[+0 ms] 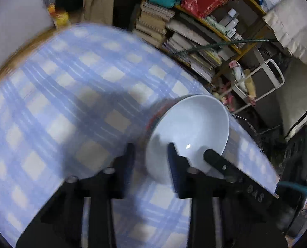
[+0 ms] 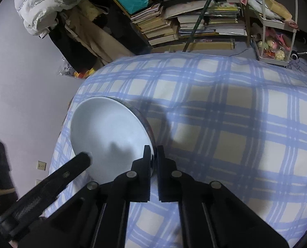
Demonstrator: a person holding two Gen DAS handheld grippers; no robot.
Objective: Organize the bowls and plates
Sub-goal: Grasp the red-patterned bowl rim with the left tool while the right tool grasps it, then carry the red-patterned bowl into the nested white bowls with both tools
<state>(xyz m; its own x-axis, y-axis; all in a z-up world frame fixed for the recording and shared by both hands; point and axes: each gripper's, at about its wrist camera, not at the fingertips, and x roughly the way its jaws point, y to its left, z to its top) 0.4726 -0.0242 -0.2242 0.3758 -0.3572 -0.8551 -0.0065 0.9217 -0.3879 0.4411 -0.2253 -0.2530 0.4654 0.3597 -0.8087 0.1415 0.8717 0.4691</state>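
A white bowl with a dark patterned outside is tilted above the blue-and-white checked cloth. My right gripper is shut on the bowl's near rim, one finger inside and one outside. In the left wrist view the same bowl is ahead and to the right. My left gripper is open; its right finger is inside the bowl, its left finger outside, around the rim. The right gripper's finger shows at the bowl's far rim. The left view is motion-blurred.
The checked cloth covers the table. Behind it stand shelves of stacked books and bags, a white rack with small items, and hanging clothes. The table edge runs close to the bowl's right in the left wrist view.
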